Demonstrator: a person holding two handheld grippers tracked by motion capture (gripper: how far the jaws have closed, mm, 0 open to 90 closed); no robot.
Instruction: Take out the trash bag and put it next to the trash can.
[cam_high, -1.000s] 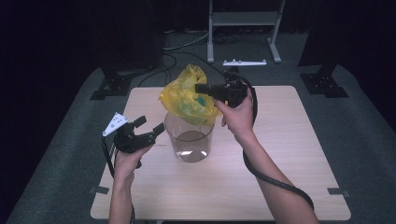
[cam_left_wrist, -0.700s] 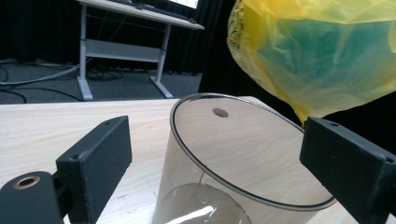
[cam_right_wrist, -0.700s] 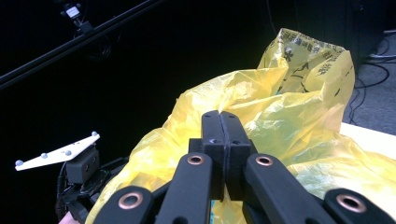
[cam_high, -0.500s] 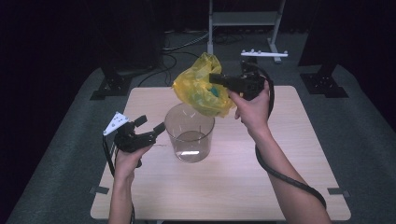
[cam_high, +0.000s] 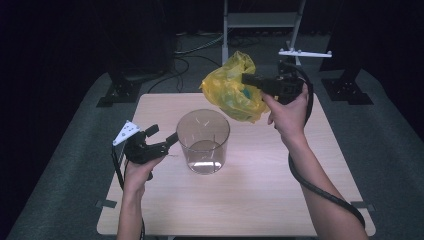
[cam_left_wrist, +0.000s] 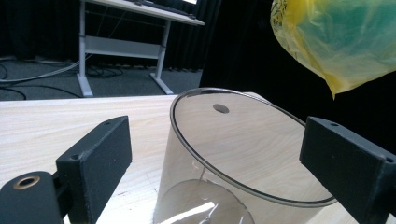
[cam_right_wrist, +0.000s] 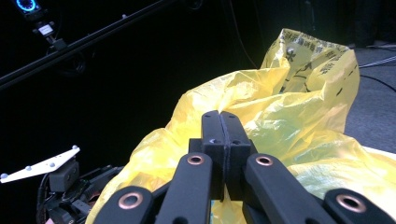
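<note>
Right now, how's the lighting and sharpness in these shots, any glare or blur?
High view: table well lit, surroundings near black, slightly soft. Left gripper view: glare at the clear container base; close jaws soft. Right gripper view: yellow bag bright and sharp against darkness; right gripper sharp.

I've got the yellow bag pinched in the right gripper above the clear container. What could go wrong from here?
1. The right gripper seems to pinch only a fold of the yellow bag; thin plastic could slip out.
2. The left gripper has its jaws open around the clear container, so a bump may tip it.
3. The bag hangs off-centre, beyond the rim.
</note>
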